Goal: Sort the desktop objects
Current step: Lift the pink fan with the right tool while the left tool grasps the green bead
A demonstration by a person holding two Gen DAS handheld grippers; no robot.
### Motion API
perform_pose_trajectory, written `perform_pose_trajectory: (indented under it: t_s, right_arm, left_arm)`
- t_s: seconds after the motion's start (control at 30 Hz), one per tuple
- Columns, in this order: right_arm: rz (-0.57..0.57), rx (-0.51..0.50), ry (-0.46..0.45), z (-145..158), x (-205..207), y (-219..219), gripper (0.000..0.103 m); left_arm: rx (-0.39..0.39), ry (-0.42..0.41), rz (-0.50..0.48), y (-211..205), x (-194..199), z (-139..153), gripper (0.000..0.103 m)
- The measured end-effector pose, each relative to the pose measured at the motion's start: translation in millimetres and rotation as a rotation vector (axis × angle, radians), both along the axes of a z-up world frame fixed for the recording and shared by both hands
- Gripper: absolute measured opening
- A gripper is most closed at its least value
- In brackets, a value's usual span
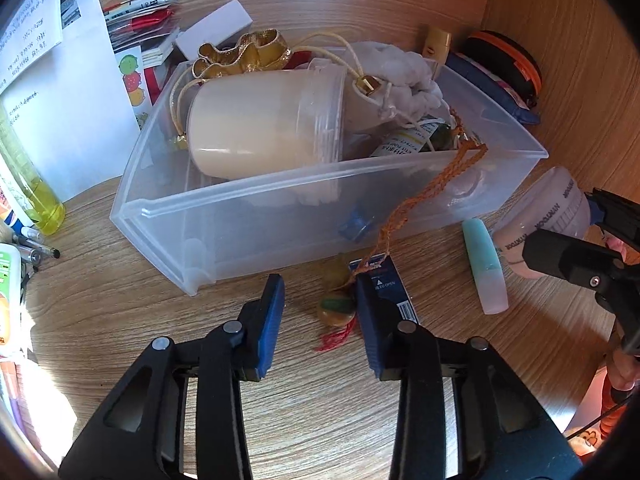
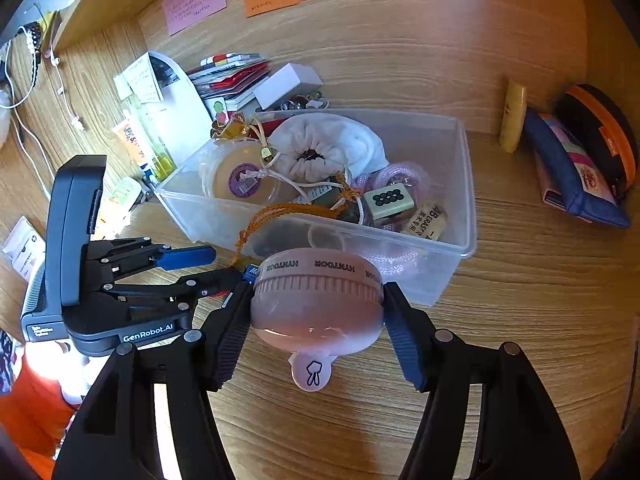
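A clear plastic bin (image 1: 240, 216) (image 2: 466, 184) on the wooden desk holds a cream jar (image 1: 264, 124), a white cloth pouch (image 2: 324, 144), a mahjong tile (image 2: 387, 199) and an eraser (image 2: 428, 220). An orange cord (image 1: 424, 196) hangs over its front wall to a bead charm (image 1: 336, 310) on the desk. My left gripper (image 1: 320, 300) is open, its fingers on either side of the charm. My right gripper (image 2: 316, 304) is shut on a round pink HYNTOOR case (image 2: 316, 300) (image 1: 540, 216), held just before the bin's front wall.
A mint tube (image 1: 486, 268) and a blue packet (image 1: 394, 292) lie in front of the bin. Papers, booklets and a white box (image 1: 216, 26) sit behind it; bottles and pens at left (image 1: 36, 200). A yellow tube (image 2: 512, 116) and pouches (image 2: 576, 168) lie right.
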State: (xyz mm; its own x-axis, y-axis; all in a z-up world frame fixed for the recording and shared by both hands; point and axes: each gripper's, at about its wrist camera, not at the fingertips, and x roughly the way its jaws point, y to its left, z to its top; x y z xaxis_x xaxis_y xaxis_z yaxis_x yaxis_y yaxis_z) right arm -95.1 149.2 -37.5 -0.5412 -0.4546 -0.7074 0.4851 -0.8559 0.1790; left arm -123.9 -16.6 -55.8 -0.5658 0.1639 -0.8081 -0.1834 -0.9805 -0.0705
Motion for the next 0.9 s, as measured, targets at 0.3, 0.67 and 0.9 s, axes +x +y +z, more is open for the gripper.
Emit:
perform_pose_trajectory:
  t_s: [0.3, 0.67, 0.9]
  right_arm:
    - [0.020, -0.007, 0.010, 2.9, 0.3, -0.8, 0.061]
    - [0.016, -0.012, 0.021, 5.4, 0.5, 3.5, 0.061]
    - [0.007, -0.032, 0.052, 16.1, 3.0, 9.0, 0.061]
  left_arm:
    - [-0.008, -0.017, 0.027, -7.8, -2.3, -4.0, 0.025]
    - [0.015, 0.059, 0.004, -5.2, 13.5, 11.5, 0.024]
    - [0.058, 0.118, -0.020, -2.1, 27.8, 37.6, 0.024]
